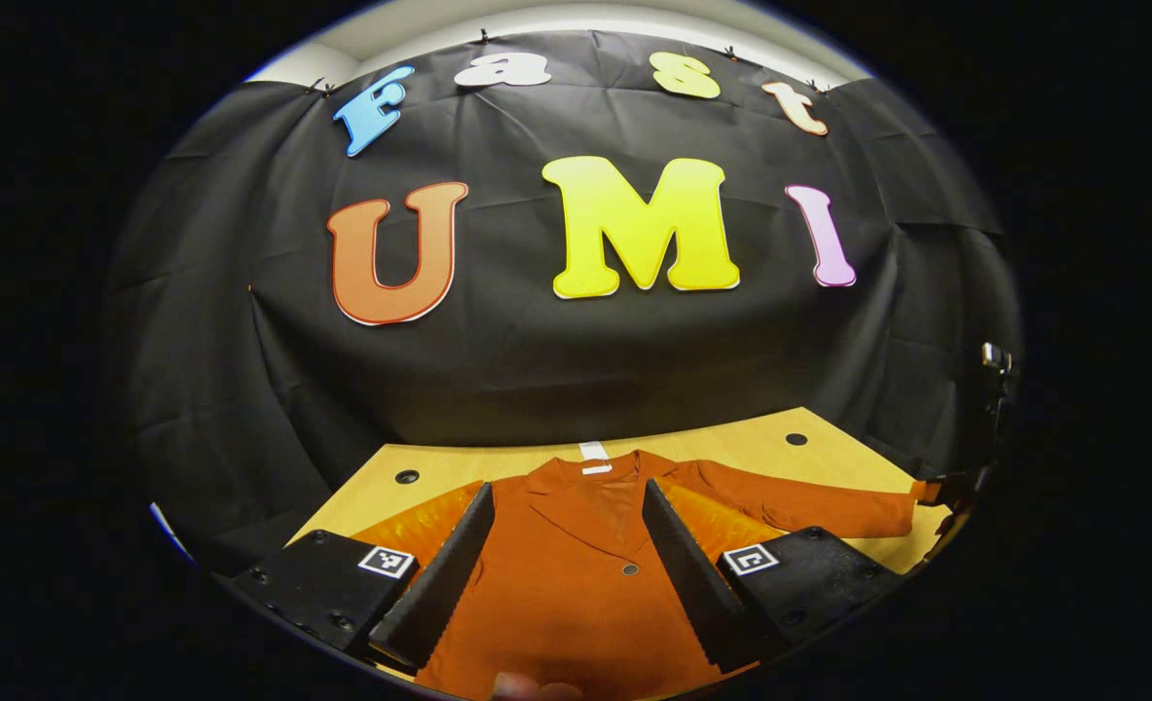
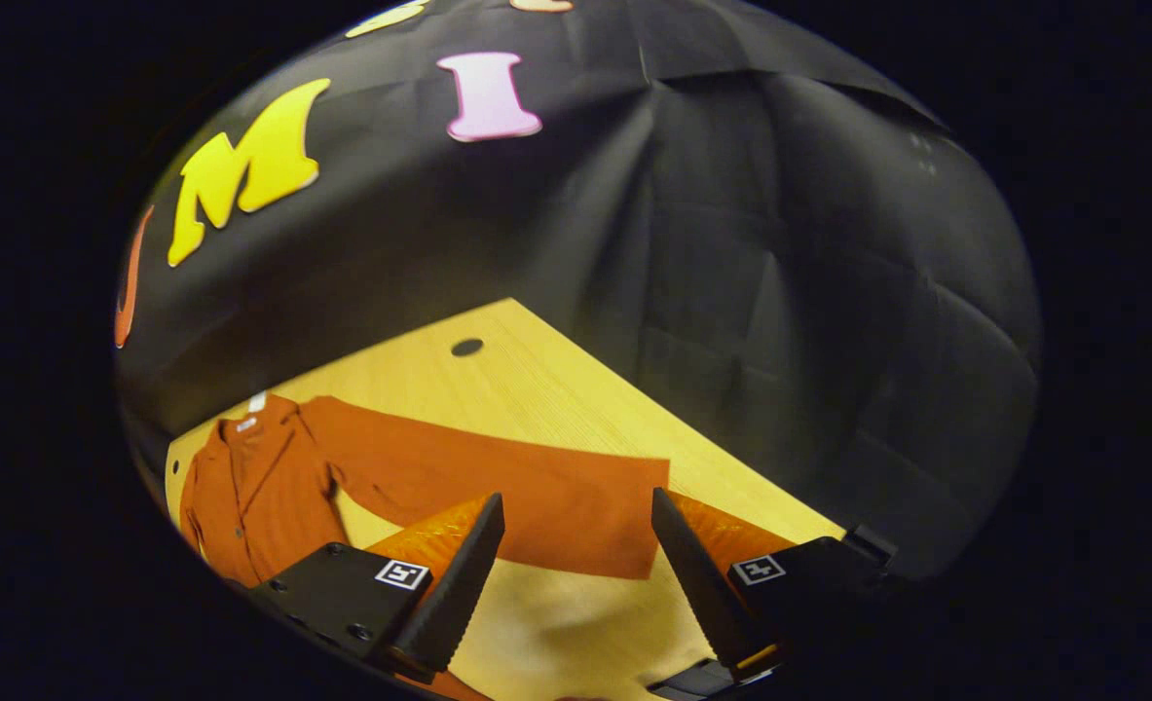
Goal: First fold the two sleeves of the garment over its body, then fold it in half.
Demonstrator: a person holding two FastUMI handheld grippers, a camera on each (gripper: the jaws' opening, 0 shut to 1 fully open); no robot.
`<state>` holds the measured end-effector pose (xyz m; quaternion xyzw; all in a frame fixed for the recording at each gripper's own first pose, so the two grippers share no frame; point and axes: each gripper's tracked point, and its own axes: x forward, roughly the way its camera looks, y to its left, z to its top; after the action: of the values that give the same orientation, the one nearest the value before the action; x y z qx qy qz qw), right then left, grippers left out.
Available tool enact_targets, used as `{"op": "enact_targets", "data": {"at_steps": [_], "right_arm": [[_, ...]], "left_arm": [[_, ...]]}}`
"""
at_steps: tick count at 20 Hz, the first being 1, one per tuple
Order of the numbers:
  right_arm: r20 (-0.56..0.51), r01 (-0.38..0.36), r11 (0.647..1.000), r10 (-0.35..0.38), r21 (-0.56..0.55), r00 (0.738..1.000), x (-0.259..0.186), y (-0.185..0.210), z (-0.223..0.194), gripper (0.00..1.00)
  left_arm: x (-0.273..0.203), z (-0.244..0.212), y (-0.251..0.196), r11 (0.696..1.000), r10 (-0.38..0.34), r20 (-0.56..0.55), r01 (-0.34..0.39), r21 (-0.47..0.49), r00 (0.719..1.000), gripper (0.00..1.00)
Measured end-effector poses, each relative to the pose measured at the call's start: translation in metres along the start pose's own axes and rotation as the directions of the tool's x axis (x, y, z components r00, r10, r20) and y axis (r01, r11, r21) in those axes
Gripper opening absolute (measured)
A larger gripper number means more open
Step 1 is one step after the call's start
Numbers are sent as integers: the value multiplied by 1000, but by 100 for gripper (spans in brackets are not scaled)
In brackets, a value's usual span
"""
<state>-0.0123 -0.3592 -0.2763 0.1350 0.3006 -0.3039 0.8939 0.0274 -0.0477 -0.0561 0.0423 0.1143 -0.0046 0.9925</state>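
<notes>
An orange-brown jacket (image 1: 576,574) lies flat on the wooden table (image 1: 819,458), collar toward the back wall, with a white label at the neck. One sleeve (image 1: 809,511) stretches out to the right. My left gripper (image 1: 566,574) hovers open over the jacket's front, fingers spread to either side of the buttoned chest. In the right gripper view the jacket body (image 2: 254,487) lies at the left and its long sleeve (image 2: 498,487) runs across the table to a cuff. My right gripper (image 2: 576,574) stands open just above the cuff end, nothing between its fingers.
The table (image 2: 556,389) has round dark holes (image 2: 466,347) near its back corners. Black cloth walls close in behind and to the sides. At the table's right edge in the left gripper view the other gripper (image 1: 955,492) shows small, near the sleeve's cuff.
</notes>
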Motion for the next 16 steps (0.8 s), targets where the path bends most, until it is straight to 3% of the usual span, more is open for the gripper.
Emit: {"op": "enact_targets", "data": {"at_steps": [7,16], "right_arm": [[-109,8,1000,-9,-11,994,42,-6,-24,97],[-166,31,998,-39,-47,985,55,-7,-38,93]], "left_arm": [[-6,-8,-3,997,79,-45,-80,-3,996,99],[-6,-9,0,997,83,-53,-82,6,995,99]]}}
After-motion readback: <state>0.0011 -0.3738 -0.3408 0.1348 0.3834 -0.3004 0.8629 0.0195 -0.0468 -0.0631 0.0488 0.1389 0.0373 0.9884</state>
